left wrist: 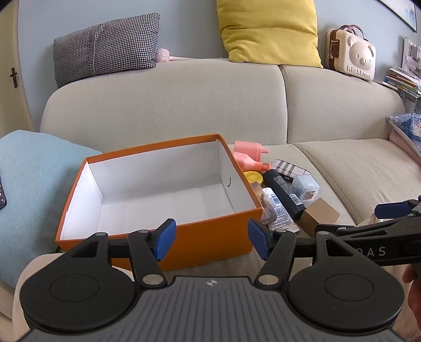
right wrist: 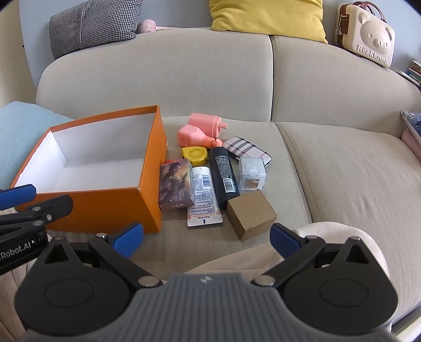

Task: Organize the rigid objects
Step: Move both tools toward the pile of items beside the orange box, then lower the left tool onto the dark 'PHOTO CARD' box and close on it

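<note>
Orange box [right wrist: 105, 200] sits on sofa seat [right wrist: 342, 179], white inside, nothing in it. Items cluster against its right wall: brown cube [right wrist: 251, 214] nearest, black bottle [right wrist: 223, 176], card box [right wrist: 175, 184]. Bare cushion further right. Left gripper [left wrist: 210, 239] and right gripper [right wrist: 206, 238] both spread wide, holding nothing.

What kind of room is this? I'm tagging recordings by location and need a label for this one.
Most likely a home living room. A beige sofa fills the view, with a yellow cushion and a houndstooth cushion on its backrest, and a bear-faced mini suitcase perched beside them.
</note>
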A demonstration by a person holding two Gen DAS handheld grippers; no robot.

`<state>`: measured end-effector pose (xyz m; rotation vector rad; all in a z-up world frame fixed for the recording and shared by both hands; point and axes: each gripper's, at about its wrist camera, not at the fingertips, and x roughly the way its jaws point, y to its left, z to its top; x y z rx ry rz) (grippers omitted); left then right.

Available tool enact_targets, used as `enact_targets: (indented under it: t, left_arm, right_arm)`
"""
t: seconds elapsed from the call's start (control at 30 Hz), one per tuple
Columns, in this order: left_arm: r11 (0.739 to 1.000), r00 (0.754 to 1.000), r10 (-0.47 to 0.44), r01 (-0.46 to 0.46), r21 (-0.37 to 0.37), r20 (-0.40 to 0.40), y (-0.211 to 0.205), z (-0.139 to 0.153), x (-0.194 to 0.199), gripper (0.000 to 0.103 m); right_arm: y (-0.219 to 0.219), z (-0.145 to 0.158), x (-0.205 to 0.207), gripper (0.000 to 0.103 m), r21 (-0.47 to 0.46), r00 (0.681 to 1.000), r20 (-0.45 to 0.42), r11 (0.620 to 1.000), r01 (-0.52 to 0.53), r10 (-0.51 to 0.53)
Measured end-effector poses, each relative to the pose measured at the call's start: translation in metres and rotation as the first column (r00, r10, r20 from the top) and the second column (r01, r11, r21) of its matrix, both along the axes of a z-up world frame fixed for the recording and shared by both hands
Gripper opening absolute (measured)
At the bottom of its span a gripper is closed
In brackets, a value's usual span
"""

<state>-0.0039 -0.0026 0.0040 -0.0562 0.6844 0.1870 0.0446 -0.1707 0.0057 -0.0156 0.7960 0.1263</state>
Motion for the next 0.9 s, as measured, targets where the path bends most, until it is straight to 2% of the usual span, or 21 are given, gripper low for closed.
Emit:
enact_targets:
  t: [0.23, 0.37, 0.43, 0.57, 0.6, 0.67, 0.8, 0.9]
  left_arm:
    - [0.999, 0.999, 0.043, -0.043, -0.005, -0.019, -0.004, -0.003, 0.004, 0.065]
    - [1.000, 1.000, -0.010, 0.010, -0.005, -0.027, -0.013, -0.003, 0.012, 0.055]
    - [0.999, 0.999, -0.036, 0.036, -0.011, -0.025, -0.017, -0.001, 0.019, 0.051]
    - [0.995, 0.995, -0.098, 0.097, -0.023, -0.022, -0.025, 0.001, 0.038, 0.048]
    - [0.994, 0.994, -0.108, 0.107, -0.031, -0.028, -0.026, 0.001, 0.043, 0.047]
    - [0.990, 0.991, -0.129, 0.127, -0.055, -0.046, -0.030, -0.001, 0.056, 0.042]
    - [0.979, 0.980, -0.174, 0.163, -0.123, -0.092, -0.036, -0.007, 0.083, 0.038]
    - [0.975, 0.975, -0.186, 0.167, -0.145, -0.126, -0.041, -0.013, 0.103, 0.036]
  right_arm:
    - [0.000, -0.003, 0.000, 0.102, 0.006, 1.000, -0.011, 1.000, 0.006, -0.006]
    - [-0.006, -0.004, 0.004, 0.101, 0.022, 0.999, -0.023, 1.000, 0.022, -0.021]
    - [-0.012, -0.004, 0.008, 0.093, 0.032, 0.999, -0.030, 0.999, 0.029, -0.028]
    - [-0.026, -0.004, 0.021, 0.085, 0.054, 0.997, -0.058, 0.997, 0.046, -0.043]
    - [-0.030, -0.005, 0.024, 0.078, 0.057, 0.997, -0.067, 0.997, 0.045, -0.041]
    - [-0.035, -0.007, 0.033, 0.072, 0.062, 0.996, -0.085, 0.997, 0.037, -0.032]
    - [-0.048, -0.014, 0.049, 0.061, 0.084, 0.993, -0.119, 0.996, 0.034, -0.024]
    - [-0.057, -0.019, 0.061, 0.055, 0.085, 0.990, -0.141, 0.996, 0.032, -0.020]
